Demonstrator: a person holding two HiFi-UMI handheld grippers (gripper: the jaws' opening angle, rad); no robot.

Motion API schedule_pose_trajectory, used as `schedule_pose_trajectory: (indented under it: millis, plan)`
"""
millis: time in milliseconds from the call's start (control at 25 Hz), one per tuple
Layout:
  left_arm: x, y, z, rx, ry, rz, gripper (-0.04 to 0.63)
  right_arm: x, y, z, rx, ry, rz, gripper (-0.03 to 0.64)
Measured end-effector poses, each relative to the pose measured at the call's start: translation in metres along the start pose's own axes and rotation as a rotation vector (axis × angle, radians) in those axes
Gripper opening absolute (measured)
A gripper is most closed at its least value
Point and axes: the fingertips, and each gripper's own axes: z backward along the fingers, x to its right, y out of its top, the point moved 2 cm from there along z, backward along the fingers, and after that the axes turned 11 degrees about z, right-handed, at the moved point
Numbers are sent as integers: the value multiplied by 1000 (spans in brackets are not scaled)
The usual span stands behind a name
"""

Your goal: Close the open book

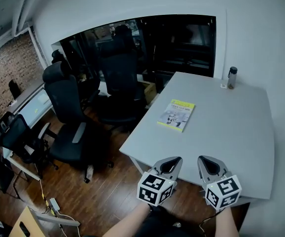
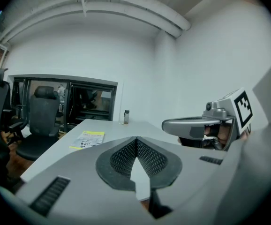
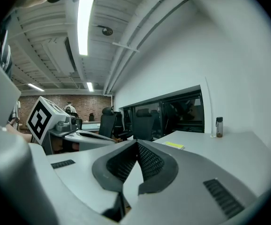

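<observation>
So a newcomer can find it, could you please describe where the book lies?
Start at the big grey table. The book lies flat near its left edge. It is the only flat, yellow-topped thing there; the bottle stands upright at the far corner.

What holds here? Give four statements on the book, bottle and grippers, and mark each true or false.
1. The yellow-and-white paperback book lies flat on the grey table. True.
2. The left gripper holds the book. False: it is shut on nothing, short of the book.
3. The clear bottle with a dark cap stands upright near the table's far edge. True.
4. The right gripper is wide open. False: its jaws are together.
</observation>
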Motion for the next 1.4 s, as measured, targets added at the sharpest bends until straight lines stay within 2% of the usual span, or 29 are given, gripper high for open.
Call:
schedule_pose_trajectory:
  millis: [360,1400]
  plan:
    - [37,13,32,46,-2,-32,5,-17,30,29,80,17,-19,3]
    - [59,28,41,88,-26,-60,5,-16,44,45,103,0,-7,3]
